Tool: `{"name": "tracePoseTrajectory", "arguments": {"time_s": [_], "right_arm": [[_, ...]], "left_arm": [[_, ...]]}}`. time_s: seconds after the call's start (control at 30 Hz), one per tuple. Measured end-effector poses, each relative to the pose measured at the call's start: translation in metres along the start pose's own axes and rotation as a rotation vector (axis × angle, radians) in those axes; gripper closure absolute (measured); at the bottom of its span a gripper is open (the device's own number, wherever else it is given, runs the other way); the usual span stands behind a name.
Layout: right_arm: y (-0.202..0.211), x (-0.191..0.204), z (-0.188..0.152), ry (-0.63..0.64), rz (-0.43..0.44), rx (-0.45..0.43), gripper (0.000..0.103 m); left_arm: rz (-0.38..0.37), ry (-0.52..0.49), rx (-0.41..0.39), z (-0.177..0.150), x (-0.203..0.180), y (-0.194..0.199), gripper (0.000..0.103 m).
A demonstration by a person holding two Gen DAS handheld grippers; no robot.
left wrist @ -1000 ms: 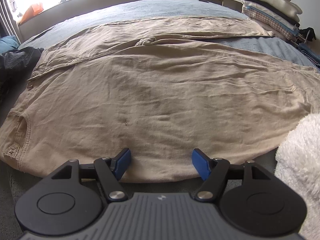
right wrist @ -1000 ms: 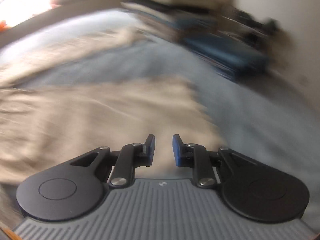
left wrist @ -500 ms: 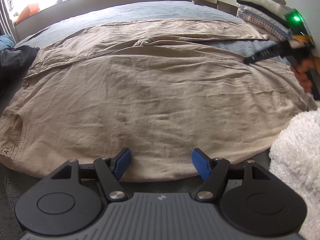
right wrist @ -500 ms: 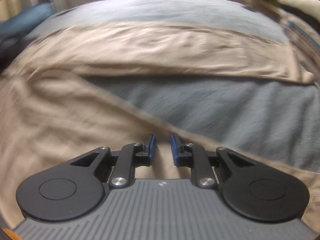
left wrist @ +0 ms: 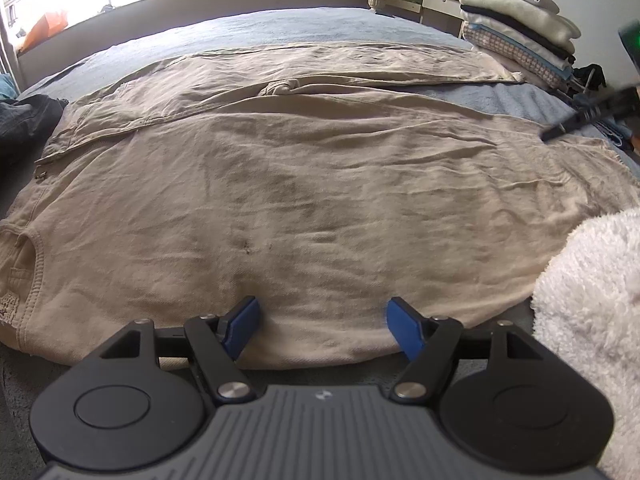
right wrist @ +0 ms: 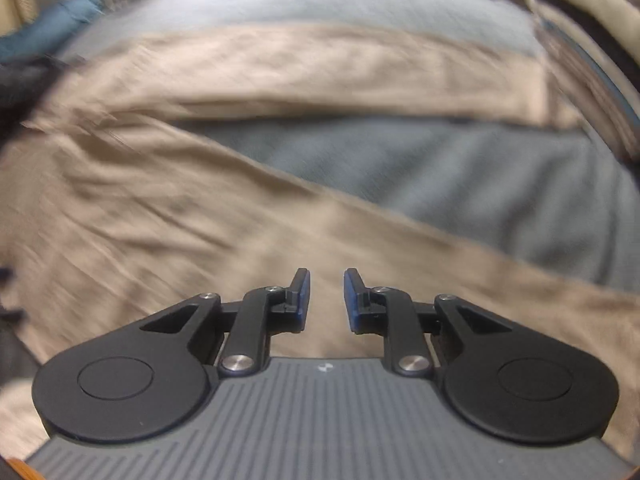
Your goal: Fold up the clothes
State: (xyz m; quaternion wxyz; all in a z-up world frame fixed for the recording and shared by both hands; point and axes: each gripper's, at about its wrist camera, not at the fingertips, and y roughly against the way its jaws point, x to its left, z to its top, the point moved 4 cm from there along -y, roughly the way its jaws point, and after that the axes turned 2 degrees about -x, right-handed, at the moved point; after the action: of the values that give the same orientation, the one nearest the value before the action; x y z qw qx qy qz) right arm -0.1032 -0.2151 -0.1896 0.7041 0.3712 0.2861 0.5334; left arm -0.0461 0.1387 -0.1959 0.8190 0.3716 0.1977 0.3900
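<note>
A pair of beige trousers [left wrist: 304, 184] lies spread flat across a bed covered by a blue-grey blanket [left wrist: 280, 28], one leg running along the near side and the other along the far side, with a strip of blanket showing between them on the right.

The left gripper [left wrist: 322, 330] hangs over the near edge of the near leg – its jaws are wide and opening, with nothing pinched between them. The right gripper [right wrist: 326, 298] is over the same leg further right; its blue pads stand a narrow gap apart, with only cloth below them and nothing clamped.

A stack of folded clothes [left wrist: 520, 32] sits at the far right, and a white fluffy blanket [left wrist: 592, 320] lies near right.
</note>
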Motion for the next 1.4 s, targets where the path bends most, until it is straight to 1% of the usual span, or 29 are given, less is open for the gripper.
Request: {"name": "tracePoseTrajectory", "arguments": {"time_s": [0.03,0.13,0.23,0.33,0.37,0.47,0.5,0.53,0.57,0.63,0.73,0.83,0.93,1.0,1.1,1.17,1.23,1.3,1.33,1.4], "right_arm": [[-0.006,-0.011,-0.007,-0.019,-0.043,0.02,0.086],[-0.02,-0.056,-0.018,-0.209,-0.098,0.007,0.088],[-0.003,-0.072,-0.012,-0.284,-0.155,-0.061,0.085],[0.022,-0.058,-0.019,-0.188,-0.078,-0.09,0.085],[0.03,-0.051,-0.025,-0.15,-0.031,-0.093,0.085],[0.048,-0.024,-0.054,-0.01,0.07,-0.078,0.085],[0.051,-0.019,-0.068,0.027,0.077,-0.067,0.085],[0.052,-0.021,-0.082,0.045,0.058,-0.05,0.085],[0.052,-0.029,-0.095,0.048,0.014,-0.024,0.085],[0.053,-0.058,-0.127,0.02,-0.116,0.029,0.085],[0.075,-0.1,-0.158,-0.125,-0.201,0.03,0.085],[0.1,-0.113,-0.162,-0.155,-0.269,-0.025,0.084],[0.105,-0.109,-0.14,-0.152,-0.245,-0.122,0.084],[0.095,-0.104,-0.123,-0.13,-0.234,-0.157,0.084],[0.065,-0.115,-0.104,-0.138,-0.219,-0.145,0.084],[0.043,-0.143,-0.104,-0.189,-0.278,-0.113,0.084],[0.036,-0.179,-0.112,-0.258,-0.352,-0.116,0.084],[0.044,-0.214,-0.115,-0.377,-0.409,-0.137,0.086],[0.05,-0.223,-0.115,-0.415,-0.433,-0.142,0.081],[0.06,-0.241,-0.113,-0.485,-0.477,-0.155,0.081]], "left_arm": [[0.003,-0.002,0.001,0.0,-0.001,0.0,0.029],[0.012,-0.001,0.007,0.001,-0.002,-0.001,0.029],[0.024,-0.003,0.011,0.002,-0.003,-0.001,0.028],[0.036,-0.001,0.018,0.003,-0.005,0.0,0.028],[0.04,-0.001,0.021,0.003,-0.005,0.0,0.028],[0.047,-0.006,0.025,0.004,-0.006,-0.001,0.028],[0.049,-0.007,0.027,0.004,-0.007,-0.001,0.028],[0.049,-0.009,0.027,0.004,-0.007,-0.001,0.028],[0.049,-0.01,0.027,0.004,-0.007,-0.001,0.028],[0.05,-0.012,0.028,0.003,-0.007,0.0,0.028],[0.051,-0.016,0.029,0.003,-0.007,0.0,0.028],[0.057,-0.019,0.031,0.003,-0.008,-0.001,0.028],[0.065,-0.023,0.032,0.003,-0.009,-0.001,0.028],[0.067,-0.022,0.033,0.004,-0.01,-0.001,0.028],[0.068,-0.015,0.037,0.003,-0.008,0.0,0.028],[0.068,-0.01,0.038,0.003,-0.008,0.0,0.028],[0.068,-0.008,0.039,0.003,-0.007,0.0,0.028],[0.07,-0.012,0.038,0.003,-0.008,-0.001,0.028],[0.071,-0.016,0.038,0.003,-0.008,-0.001,0.028],[0.074,-0.024,0.038,0.004,-0.009,-0.002,0.027]]}}
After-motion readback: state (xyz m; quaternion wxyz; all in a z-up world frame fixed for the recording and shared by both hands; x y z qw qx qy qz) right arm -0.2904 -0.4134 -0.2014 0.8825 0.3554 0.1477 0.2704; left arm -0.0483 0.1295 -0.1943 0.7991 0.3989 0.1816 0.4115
